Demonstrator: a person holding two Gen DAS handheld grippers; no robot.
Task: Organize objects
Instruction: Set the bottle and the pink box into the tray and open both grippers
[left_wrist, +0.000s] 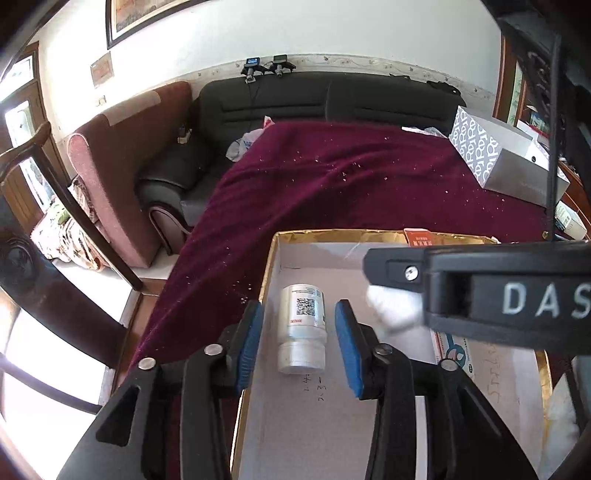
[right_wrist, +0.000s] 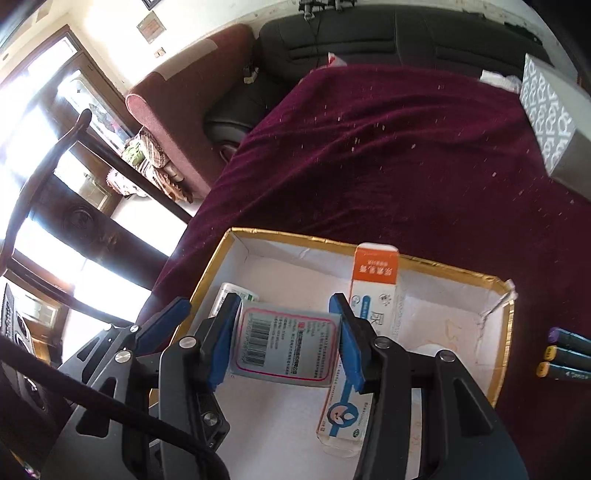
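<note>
Both grippers are over the gold-rimmed box (right_wrist: 503, 314), which sits on the maroon cloth (left_wrist: 332, 184).

Left gripper (left_wrist: 299, 338): jaws apart, angled down into the box's left end. White pill bottle (left_wrist: 303, 325) lies on its side on the box floor between the blue pads (left_wrist: 349, 349), cap toward the camera, QR label up. Visible gap on each side, so the pads are not pressing it and the bottle is not gripped.

Right gripper (right_wrist: 284, 341): clamped on a grey medicine box (right_wrist: 284, 343) with a barcode and a red border. Both pads sit against its short ends, and it is held over the box interior, slightly tilted. From the left wrist view the right gripper (left_wrist: 480, 291) only shows as a black body crossing the frame, with a white-gloved hand (left_wrist: 395, 306) under it.

Already in the box:
- orange and white carton (right_wrist: 375, 284), leaning against the far wall
- blue and white carton (right_wrist: 343, 413), lying on the floor just right of the held box, partly under the right finger
- green and white pack (right_wrist: 236, 293) near the left wall, mostly hidden behind the right gripper's left finger

Outside the box:
- three markers (right_wrist: 565, 354) on the cloth to the right, caps toward the box
- patterned grey tissue box (left_wrist: 495, 155) at the far right of the cloth
- dark sofa (left_wrist: 295, 103) beyond the cloth
</note>
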